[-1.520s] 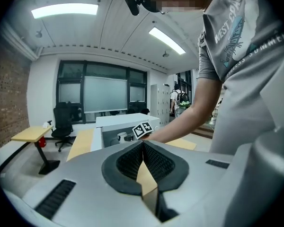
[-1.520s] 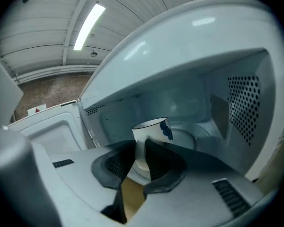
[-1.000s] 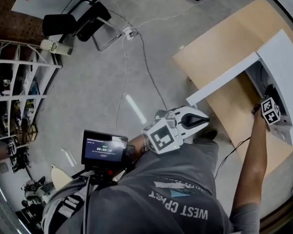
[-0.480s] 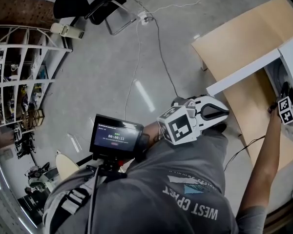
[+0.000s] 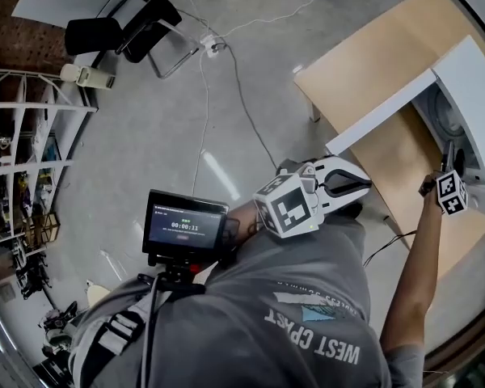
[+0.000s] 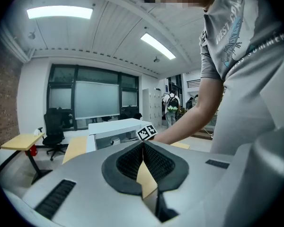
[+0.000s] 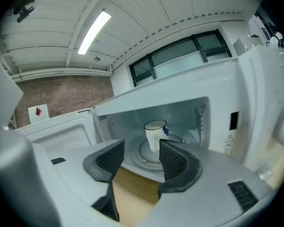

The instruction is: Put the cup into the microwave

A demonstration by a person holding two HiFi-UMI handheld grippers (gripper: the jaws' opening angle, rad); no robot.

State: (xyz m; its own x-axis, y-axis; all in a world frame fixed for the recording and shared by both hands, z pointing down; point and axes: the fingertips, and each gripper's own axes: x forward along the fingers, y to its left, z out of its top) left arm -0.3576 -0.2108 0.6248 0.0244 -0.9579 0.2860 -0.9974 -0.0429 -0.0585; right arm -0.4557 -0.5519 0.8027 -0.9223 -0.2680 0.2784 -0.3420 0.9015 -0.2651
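A white cup (image 7: 155,135) with a blue mark stands upright on the turntable inside the white microwave (image 7: 217,108), whose door (image 7: 61,131) hangs open to the left. My right gripper (image 7: 141,159) is in front of the cavity, apart from the cup. Its jaws have just been opening and are open, with nothing between them. In the head view the microwave (image 5: 477,87) sits on a wooden table (image 5: 372,71), and the right gripper (image 5: 448,164) is at its mouth. My left gripper (image 5: 362,186) is held near my waist, shut and empty (image 6: 143,148).
The open door (image 5: 380,120) juts out over the table's left part. A small monitor on a tripod (image 5: 184,226) stands close to my left side. A black chair (image 5: 117,31), floor cables (image 5: 242,103) and a white shelf rack (image 5: 24,160) lie further off.
The right gripper has let go of the cup and drawn back from inside the microwave to its mouth. The left gripper shifted slightly near my waist.
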